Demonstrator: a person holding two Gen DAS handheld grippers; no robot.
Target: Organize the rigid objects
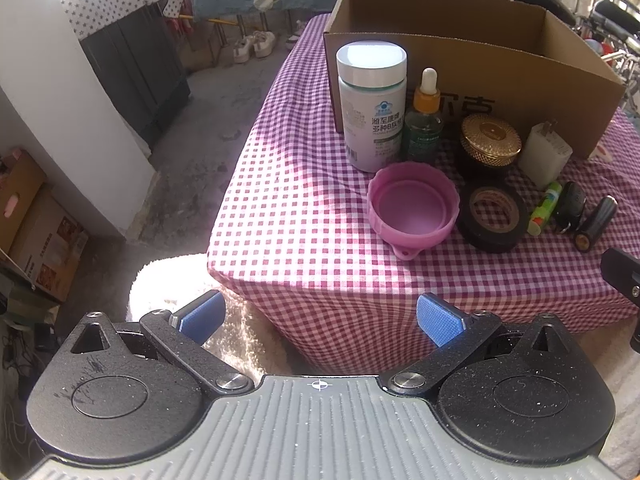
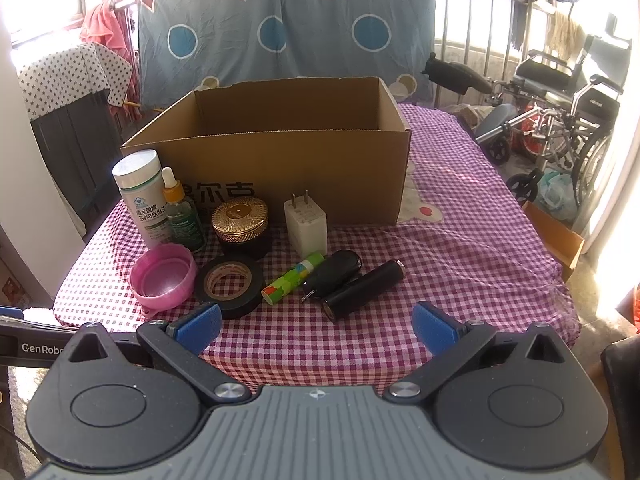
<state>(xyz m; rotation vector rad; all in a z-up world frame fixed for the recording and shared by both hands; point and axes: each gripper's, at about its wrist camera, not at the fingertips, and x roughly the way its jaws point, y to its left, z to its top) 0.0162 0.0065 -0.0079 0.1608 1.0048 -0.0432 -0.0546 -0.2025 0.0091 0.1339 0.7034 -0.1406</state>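
Observation:
An open cardboard box stands on the checked table. In front of it stand a white pill bottle, a dropper bottle, a gold-lidded jar and a white charger. Nearer lie a pink collapsible cup, a black tape roll, a green tube, a black key fob and a black cylinder. My right gripper is open and empty at the table's front edge. My left gripper is open and empty, off the table's front left corner, near the cup.
A wheelchair and a small carton stand right of the table. A dark cabinet and boxes stand on the floor to the left. A white fluffy rug lies below the table corner.

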